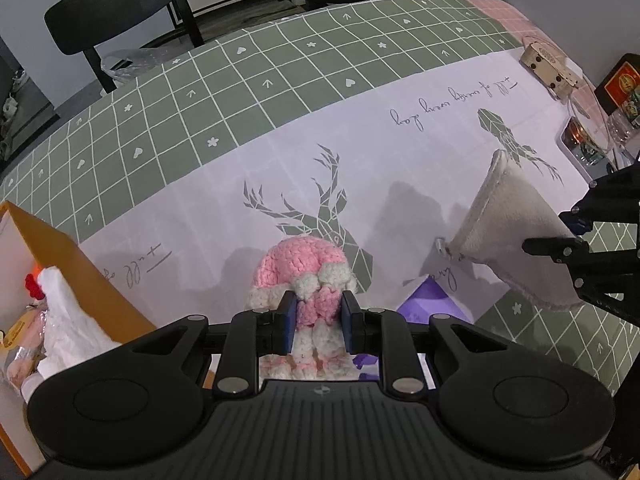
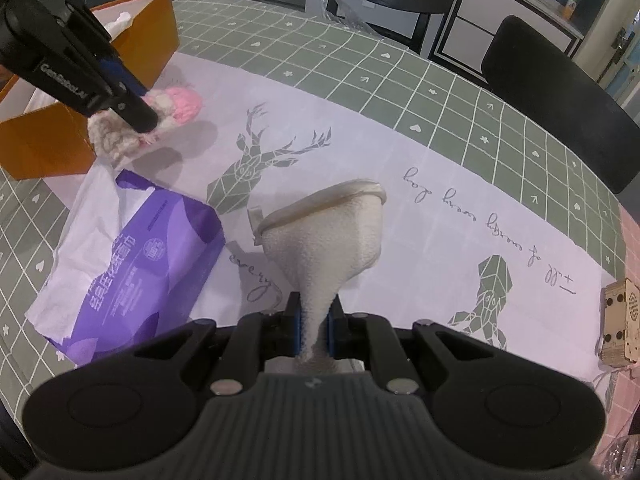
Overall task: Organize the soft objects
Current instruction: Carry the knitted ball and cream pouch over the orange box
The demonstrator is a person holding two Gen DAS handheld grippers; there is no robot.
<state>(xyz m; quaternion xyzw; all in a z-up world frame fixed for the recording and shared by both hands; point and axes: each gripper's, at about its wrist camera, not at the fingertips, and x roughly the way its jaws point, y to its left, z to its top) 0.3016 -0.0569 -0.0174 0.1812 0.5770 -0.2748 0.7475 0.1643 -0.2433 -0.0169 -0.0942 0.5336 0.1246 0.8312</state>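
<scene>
A: Soft things?
B: Knit toy (image 1: pixel 310 280), pink and cream, chunky yarn, lifted off the bench (image 1: pixel 240 80). Towel (image 2: pixel 332 240), beige terry with a stitched hem, hangs bunched into a cone, also off the bench.
A: Where?
B: Toy is just beside the orange box (image 2: pixel 132 44) at the left edge. Towel hangs over the white deer-print cloth (image 2: pixel 400 168), near the purple tissue pack (image 2: pixel 152 264).
A: Room?
B: The middle of the cloth is open. Box on the left, already holding a white soft item (image 1: pixel 72 320). Wooden box (image 2: pixel 622 320) at the right edge. Chairs (image 2: pixel 560 92) on the far side.
A: Claws?
B: Left claw (image 1: pixel 318 322) narrow, pads pinching the toy's middle. Right claw (image 2: pixel 314 328) nearly closed, clamped on the towel's bunched end.
</scene>
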